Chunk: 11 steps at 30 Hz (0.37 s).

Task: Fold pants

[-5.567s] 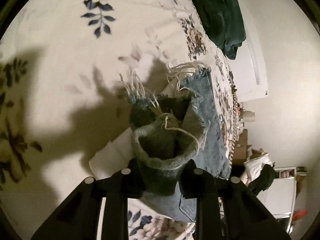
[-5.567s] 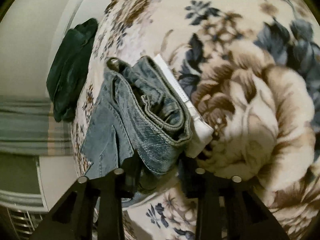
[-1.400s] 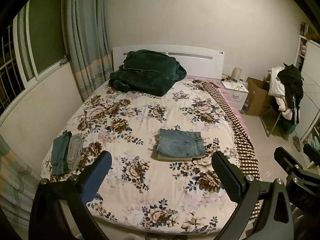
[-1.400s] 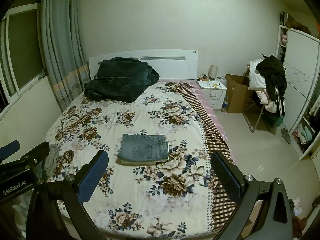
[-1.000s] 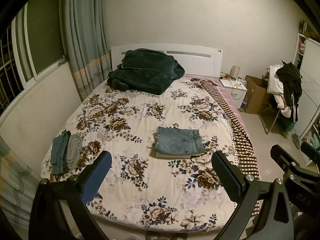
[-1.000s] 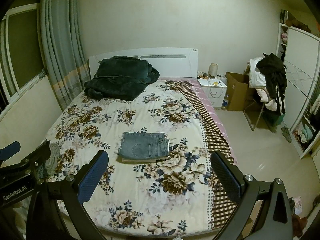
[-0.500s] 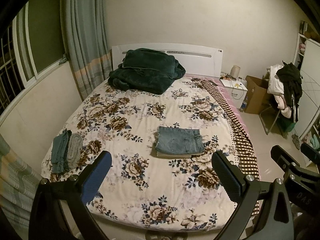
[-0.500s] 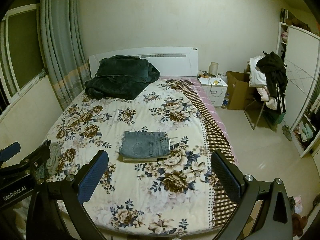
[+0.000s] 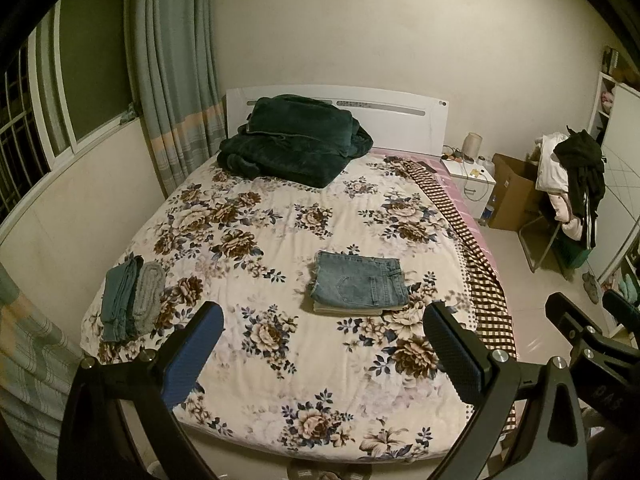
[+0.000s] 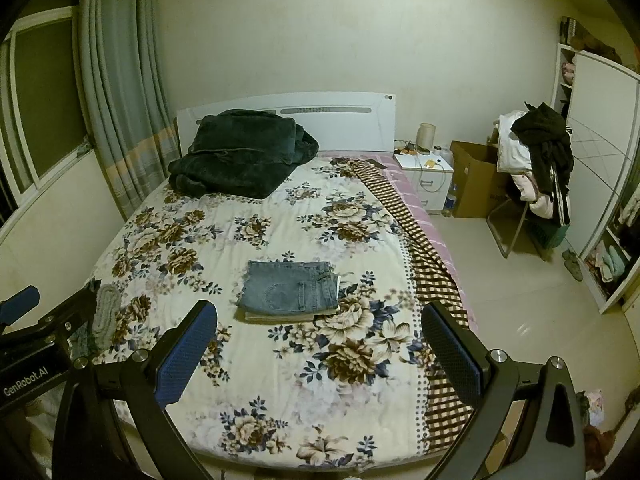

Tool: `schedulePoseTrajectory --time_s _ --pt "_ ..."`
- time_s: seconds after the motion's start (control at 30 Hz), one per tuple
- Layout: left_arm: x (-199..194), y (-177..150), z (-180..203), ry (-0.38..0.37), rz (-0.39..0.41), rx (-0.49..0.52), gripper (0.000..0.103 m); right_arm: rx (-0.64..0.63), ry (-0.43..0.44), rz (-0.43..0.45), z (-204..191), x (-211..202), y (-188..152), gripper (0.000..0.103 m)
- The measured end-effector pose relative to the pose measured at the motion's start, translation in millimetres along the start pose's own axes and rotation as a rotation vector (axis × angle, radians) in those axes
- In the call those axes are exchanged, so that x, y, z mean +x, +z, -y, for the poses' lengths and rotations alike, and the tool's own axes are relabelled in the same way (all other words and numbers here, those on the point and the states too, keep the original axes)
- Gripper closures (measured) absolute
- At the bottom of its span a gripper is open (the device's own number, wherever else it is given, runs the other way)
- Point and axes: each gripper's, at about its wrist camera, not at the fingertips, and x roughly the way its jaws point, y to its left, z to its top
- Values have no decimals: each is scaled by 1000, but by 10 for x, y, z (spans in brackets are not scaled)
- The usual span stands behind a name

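We hold both tools back at the foot of the floral-quilted bed [image 9: 280, 360], well apart from the cloth: the left gripper [image 9: 322, 340] and the right gripper [image 10: 318, 338] each have their pads spread wide with nothing between them. The folded blue denim pants [image 9: 360, 284] lie just right of centre in the left wrist view, resting on a pale folded cloth [image 9: 344, 311], so we judge the fold done. At middle left a small pile of folded blue and grey garments [image 9: 130, 298] sits near the bed's edge. A brown open cardboard box [image 10: 476, 178] stands at upper right; we cannot see its contents
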Motion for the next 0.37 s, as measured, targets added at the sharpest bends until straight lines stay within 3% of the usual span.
schedulePoseTrajectory --time_s 0.37 --pt "-5 -11 -32 -7 -2 -6 1 1 1 -4 14 0 6 0"
